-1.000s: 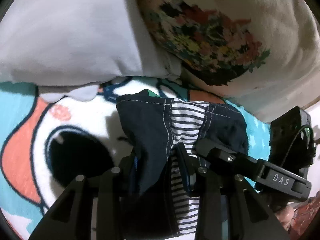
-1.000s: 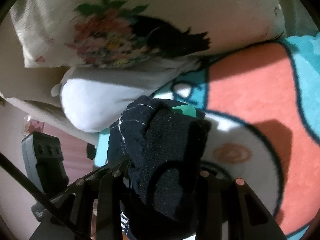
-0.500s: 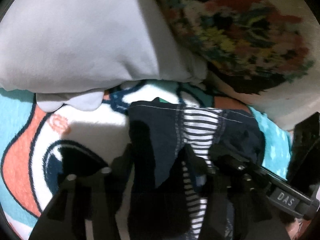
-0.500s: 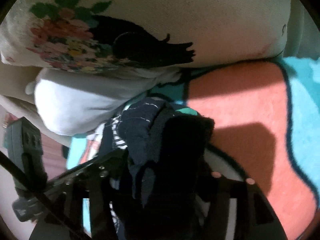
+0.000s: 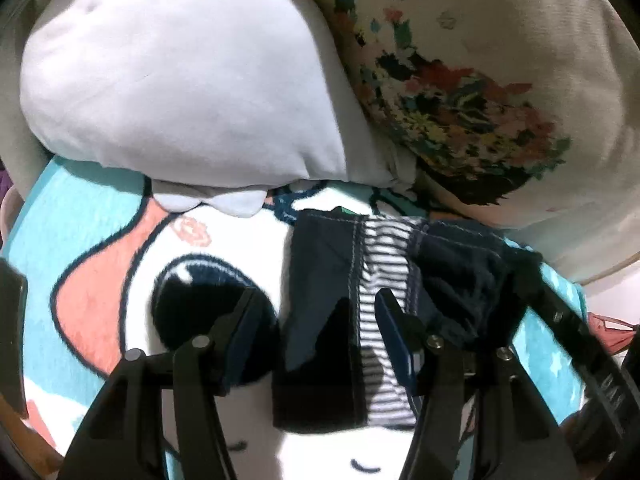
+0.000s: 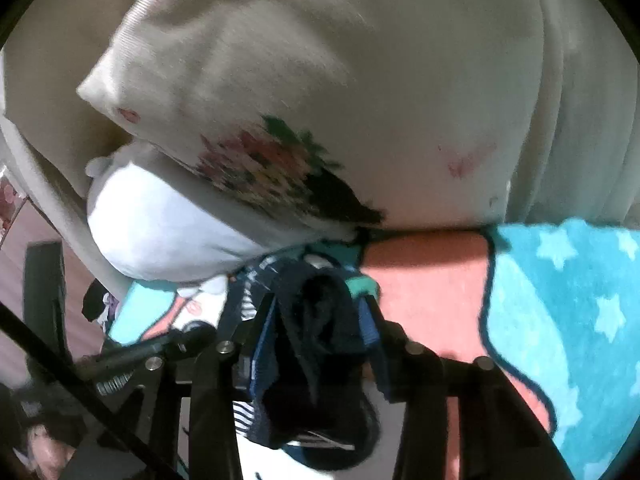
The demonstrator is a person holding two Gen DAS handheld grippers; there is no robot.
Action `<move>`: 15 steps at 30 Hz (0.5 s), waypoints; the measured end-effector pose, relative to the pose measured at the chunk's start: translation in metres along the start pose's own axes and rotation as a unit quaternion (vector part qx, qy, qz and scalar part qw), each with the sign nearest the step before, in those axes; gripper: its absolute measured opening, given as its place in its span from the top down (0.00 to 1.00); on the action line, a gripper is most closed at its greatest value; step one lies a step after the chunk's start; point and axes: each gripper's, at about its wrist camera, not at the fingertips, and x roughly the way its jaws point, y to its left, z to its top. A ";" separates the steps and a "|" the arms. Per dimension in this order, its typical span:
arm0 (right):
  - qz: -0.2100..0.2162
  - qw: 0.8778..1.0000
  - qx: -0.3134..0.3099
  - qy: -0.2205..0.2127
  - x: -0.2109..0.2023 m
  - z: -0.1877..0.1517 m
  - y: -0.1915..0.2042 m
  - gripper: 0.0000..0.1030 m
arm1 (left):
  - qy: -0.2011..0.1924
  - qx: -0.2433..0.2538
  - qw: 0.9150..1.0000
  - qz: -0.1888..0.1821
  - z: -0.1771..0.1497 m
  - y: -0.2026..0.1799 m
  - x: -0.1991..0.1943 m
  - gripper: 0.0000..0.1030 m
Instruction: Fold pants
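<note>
The dark navy pants [image 5: 320, 304] with a blue-and-white striped lining lie folded small on the cartoon-print blanket [image 5: 100, 264], just below the pillows. My left gripper [image 5: 316, 320] is open, its fingers spread on either side of the cloth's near part, holding nothing. My right gripper [image 6: 316, 320] is shut on a bunched navy fold of the pants [image 6: 316, 344], which hangs between its fingers. The right gripper's black frame [image 5: 560, 320] shows at the pants' right edge in the left wrist view.
A white pillow [image 5: 180, 92] and a cream pillow with a floral print [image 5: 480, 92] lie close behind the pants. The blanket shows coral and turquoise star areas [image 6: 568, 300] to the right. The left gripper's frame [image 6: 160, 352] crosses the lower left.
My left gripper has opened and let go of the pants, which now lie on the blanket. My right gripper has tilted up toward the pillows, still holding its fold.
</note>
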 end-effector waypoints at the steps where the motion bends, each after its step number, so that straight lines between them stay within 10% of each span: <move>1: 0.000 1.000 0.001 -0.001 0.000 0.002 0.002 0.56 | 0.000 0.003 1.000 0.000 -0.001 -0.003 0.001 0.44; 7: -0.102 0.993 -0.002 -0.064 -0.008 0.005 0.014 0.49 | 0.039 0.029 0.999 0.010 -0.015 -0.011 0.035 0.44; 15: 0.023 0.998 0.027 0.042 0.039 -0.003 0.003 0.49 | 0.065 0.025 0.998 0.008 -0.021 -0.002 0.057 0.44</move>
